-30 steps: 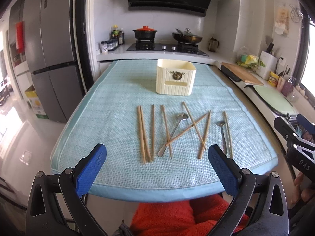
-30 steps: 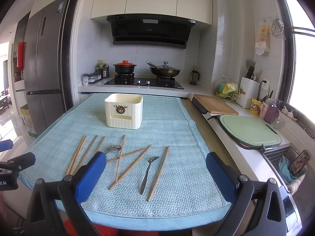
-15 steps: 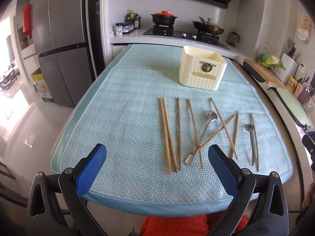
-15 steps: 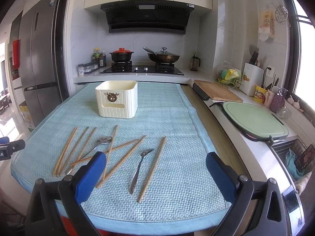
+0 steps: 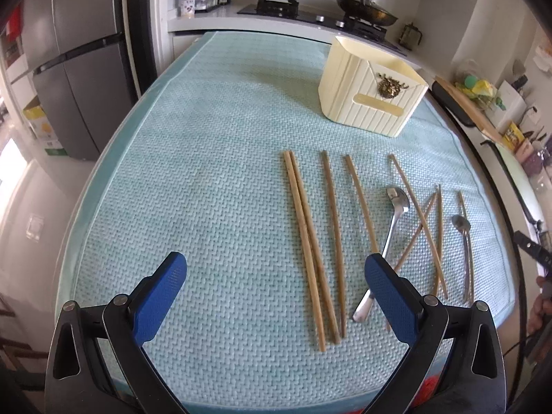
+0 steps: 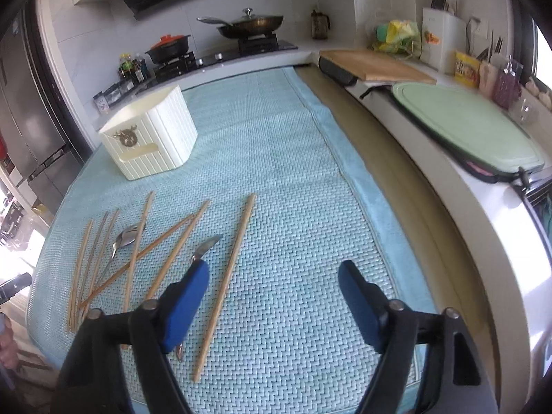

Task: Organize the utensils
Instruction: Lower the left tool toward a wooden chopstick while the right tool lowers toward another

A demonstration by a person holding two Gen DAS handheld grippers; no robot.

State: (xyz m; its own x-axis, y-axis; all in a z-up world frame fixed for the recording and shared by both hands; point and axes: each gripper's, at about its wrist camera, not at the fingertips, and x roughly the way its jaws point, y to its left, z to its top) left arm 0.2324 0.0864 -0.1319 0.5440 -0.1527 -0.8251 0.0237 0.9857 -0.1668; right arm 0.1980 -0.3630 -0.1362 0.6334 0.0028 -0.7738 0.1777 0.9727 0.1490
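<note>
Both tongs have dropped toward the counter's [image 5: 220,158] near edge: left tongs [image 5: 276,296] apart, right tongs [image 6: 274,305] closing, empty; chopsticks [image 5: 305,241] light, stiff, best pinched mid-length.

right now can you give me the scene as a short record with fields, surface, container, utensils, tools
surface: light blue woven mat covering the table
container: cream ribbed box with a brass emblem, standing at the far part of the mat, nothing seen sticking out
utensils: wooden chopsticks loose on the mat, some crossed; large spoon; small spoon
left tool: open, empty, above the near chopsticks
right tool: jaws closing, only bare mat between them, one chopstick just inside its left finger
</note>
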